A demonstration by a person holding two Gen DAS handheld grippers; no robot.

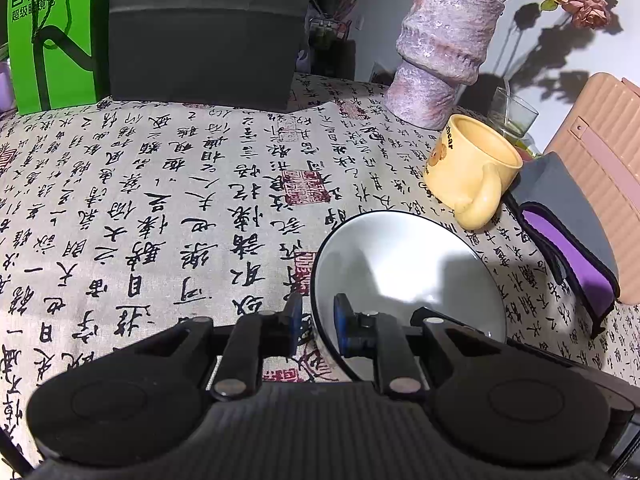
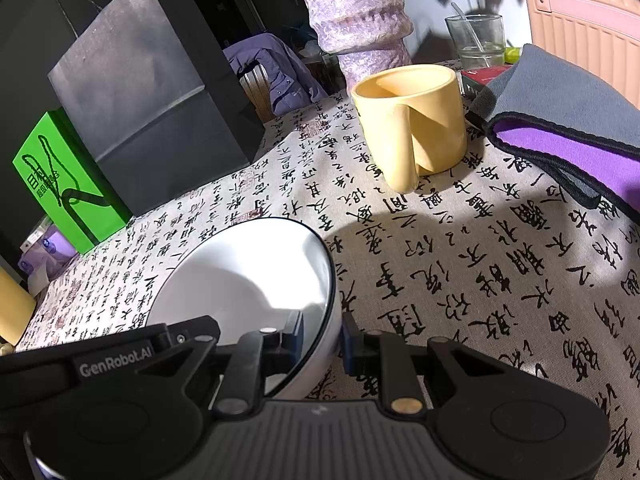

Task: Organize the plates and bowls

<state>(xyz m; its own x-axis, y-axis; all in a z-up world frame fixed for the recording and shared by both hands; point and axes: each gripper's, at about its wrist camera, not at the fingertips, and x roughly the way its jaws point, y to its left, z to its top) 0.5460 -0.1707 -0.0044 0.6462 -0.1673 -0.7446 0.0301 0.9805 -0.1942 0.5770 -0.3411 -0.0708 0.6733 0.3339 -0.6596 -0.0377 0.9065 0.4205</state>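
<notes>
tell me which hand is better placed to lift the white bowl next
Neither alone: each gripper already pinches the white bowl's rim. The left gripper holds its left edge, the right gripper its right edge, one finger inside and one outside. If one must lead, I'd guess the right, since the yellow mug stands ahead of it.

You're looking at a yellow mug sitting upright on the calligraphy tablecloth — a purple vase standing behind it, a dark paper bag and green box resting farther back.
</notes>
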